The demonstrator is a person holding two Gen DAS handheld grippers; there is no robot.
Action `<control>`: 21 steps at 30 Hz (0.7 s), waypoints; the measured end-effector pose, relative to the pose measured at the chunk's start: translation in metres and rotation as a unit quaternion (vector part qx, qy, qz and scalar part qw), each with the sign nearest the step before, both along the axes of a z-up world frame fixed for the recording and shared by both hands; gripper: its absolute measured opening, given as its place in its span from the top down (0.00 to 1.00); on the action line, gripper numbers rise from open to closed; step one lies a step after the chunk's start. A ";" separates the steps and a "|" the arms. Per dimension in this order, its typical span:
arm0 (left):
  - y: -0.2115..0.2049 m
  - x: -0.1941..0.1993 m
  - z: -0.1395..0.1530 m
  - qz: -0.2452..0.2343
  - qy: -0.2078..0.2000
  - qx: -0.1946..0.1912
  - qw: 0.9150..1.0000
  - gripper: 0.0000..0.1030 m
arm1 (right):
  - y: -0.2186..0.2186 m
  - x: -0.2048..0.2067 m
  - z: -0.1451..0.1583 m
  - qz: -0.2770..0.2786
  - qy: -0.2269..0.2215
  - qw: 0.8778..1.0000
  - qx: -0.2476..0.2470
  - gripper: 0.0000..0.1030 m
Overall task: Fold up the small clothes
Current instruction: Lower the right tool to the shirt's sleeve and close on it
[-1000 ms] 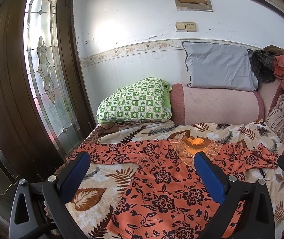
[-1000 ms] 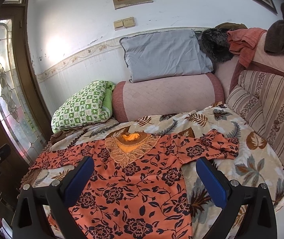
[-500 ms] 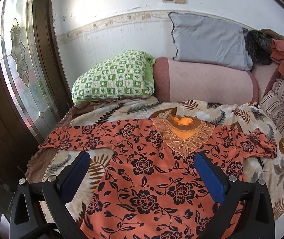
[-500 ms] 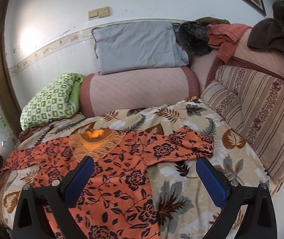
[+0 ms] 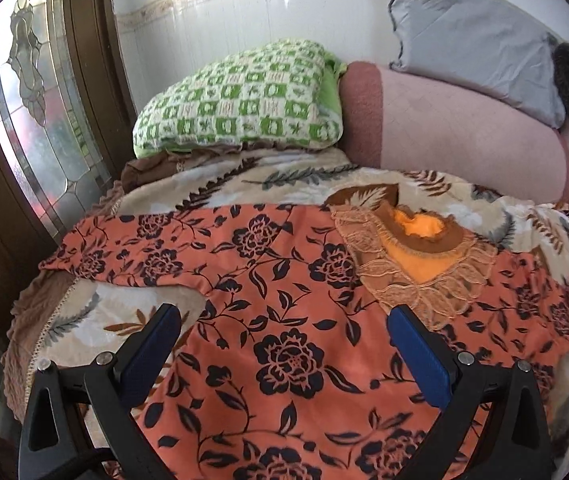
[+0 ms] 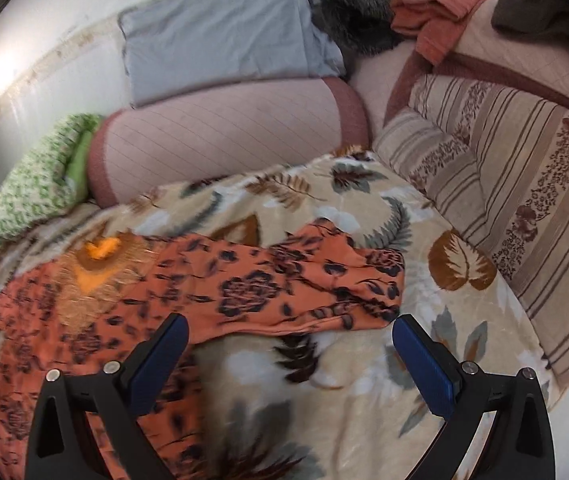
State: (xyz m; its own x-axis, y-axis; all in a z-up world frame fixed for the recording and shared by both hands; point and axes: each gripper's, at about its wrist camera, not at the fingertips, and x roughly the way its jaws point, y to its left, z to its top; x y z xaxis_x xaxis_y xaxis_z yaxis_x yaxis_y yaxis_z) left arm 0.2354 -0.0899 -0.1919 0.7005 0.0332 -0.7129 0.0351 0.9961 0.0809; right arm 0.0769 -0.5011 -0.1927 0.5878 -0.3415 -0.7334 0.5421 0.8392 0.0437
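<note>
- One orange floral blouse (image 5: 284,312), one leaf-print blanket (image 6: 324,368) under it, two grippers
- Blouse flat, neckline toward the pink bolster (image 5: 464,128), sleeves spread sideways
- Left gripper (image 5: 284,344): fingers apart, empty, above blouse body
- Right gripper (image 6: 290,350): fingers apart, empty, sleeve just beyond the tips

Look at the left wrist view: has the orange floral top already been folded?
No: the orange floral top lies spread flat on the leaf-print blanket with its sleeve stretched out sideways.
</note>
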 end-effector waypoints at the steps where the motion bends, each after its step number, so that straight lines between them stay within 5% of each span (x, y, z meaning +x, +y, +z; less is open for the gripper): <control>1: 0.000 0.007 -0.011 0.002 0.006 0.005 1.000 0.00 | -0.011 0.009 -0.007 -0.002 0.007 1.000 0.018 0.00; 7: 0.003 0.031 -0.062 0.001 0.050 0.040 0.998 0.00 | -0.052 0.065 -0.042 -0.024 0.043 0.998 0.047 0.01; 15: 0.026 0.047 -0.062 0.032 0.029 0.049 0.998 0.00 | -0.052 0.152 -0.099 0.018 0.163 0.986 -0.011 0.05; 17: 0.032 0.050 -0.063 0.038 0.034 0.046 0.998 0.00 | -0.059 0.160 -0.115 0.022 0.193 0.981 -0.006 0.33; 18: 0.035 0.051 -0.064 0.042 0.035 0.043 0.998 0.00 | -0.068 0.157 -0.113 0.013 0.174 0.984 0.019 0.39; 20: 0.039 0.053 -0.064 0.047 0.033 0.041 0.997 0.00 | -0.083 0.150 -0.101 -0.009 0.150 0.988 0.035 0.80; 21: 0.041 0.053 -0.063 0.048 0.033 0.040 0.998 0.00 | -0.088 0.146 -0.093 -0.016 0.137 0.989 0.046 0.84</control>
